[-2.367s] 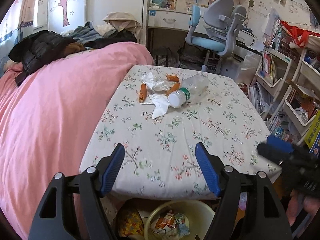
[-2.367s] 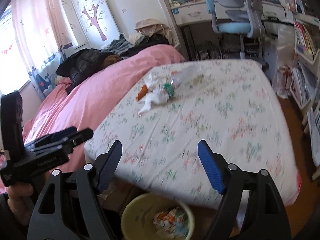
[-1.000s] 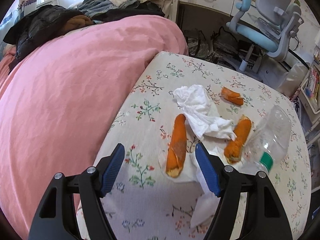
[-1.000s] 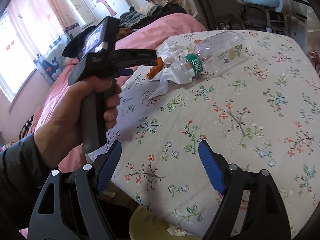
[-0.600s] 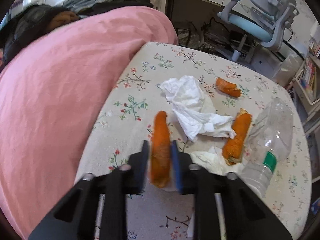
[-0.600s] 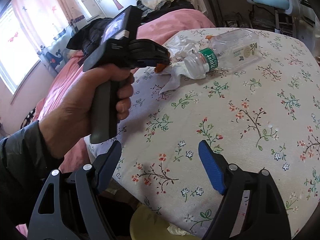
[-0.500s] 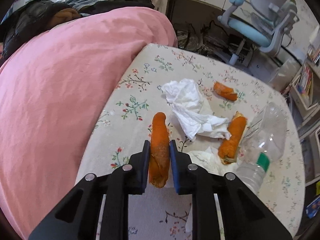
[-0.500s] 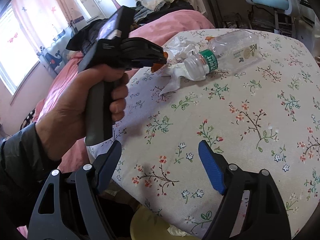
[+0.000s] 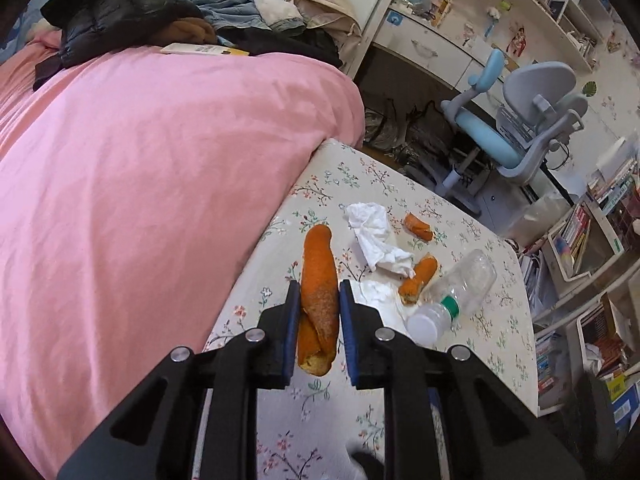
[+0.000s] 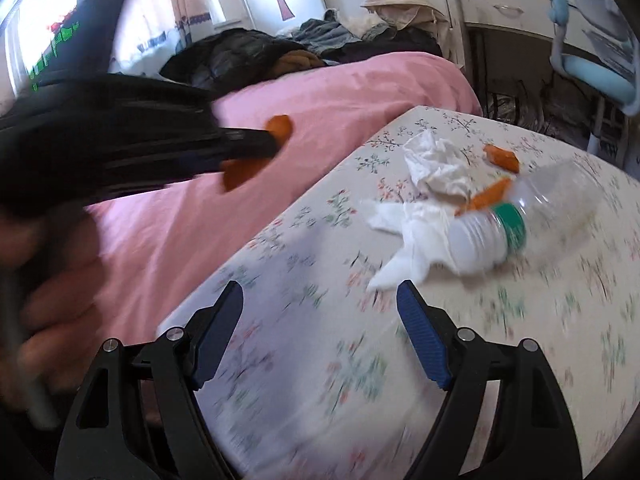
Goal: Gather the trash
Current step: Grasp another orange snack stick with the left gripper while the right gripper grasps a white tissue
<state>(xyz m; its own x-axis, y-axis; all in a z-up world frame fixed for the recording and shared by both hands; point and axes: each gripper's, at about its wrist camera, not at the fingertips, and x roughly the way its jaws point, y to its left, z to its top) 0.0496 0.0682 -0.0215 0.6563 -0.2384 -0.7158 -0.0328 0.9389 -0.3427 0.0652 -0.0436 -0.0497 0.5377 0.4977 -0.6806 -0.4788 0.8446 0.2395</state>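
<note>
My left gripper (image 9: 319,296) is shut on a long orange peel (image 9: 318,272) and holds it up above the floral table (image 9: 320,420). In the right wrist view the left gripper (image 10: 256,146) shows at upper left with the peel (image 10: 280,128) in it, over the pink bed. On the table lie crumpled white tissues (image 9: 374,236), two smaller orange peels (image 9: 416,278) (image 9: 418,226) and a clear plastic bottle (image 9: 460,288) on its side. My right gripper (image 10: 320,316) is open and empty above the table, short of the tissues (image 10: 432,172) and the bottle (image 10: 532,216).
A pink bed (image 9: 140,184) with dark clothes (image 9: 120,12) borders the table on the left. A blue-grey desk chair (image 9: 520,132) and a white desk stand beyond the table. Bookshelves (image 9: 580,248) stand on the right.
My left gripper closed on the long orange peel and lifted it off the table, back and to the left. My right gripper moved closer to the tissues and bottle.
</note>
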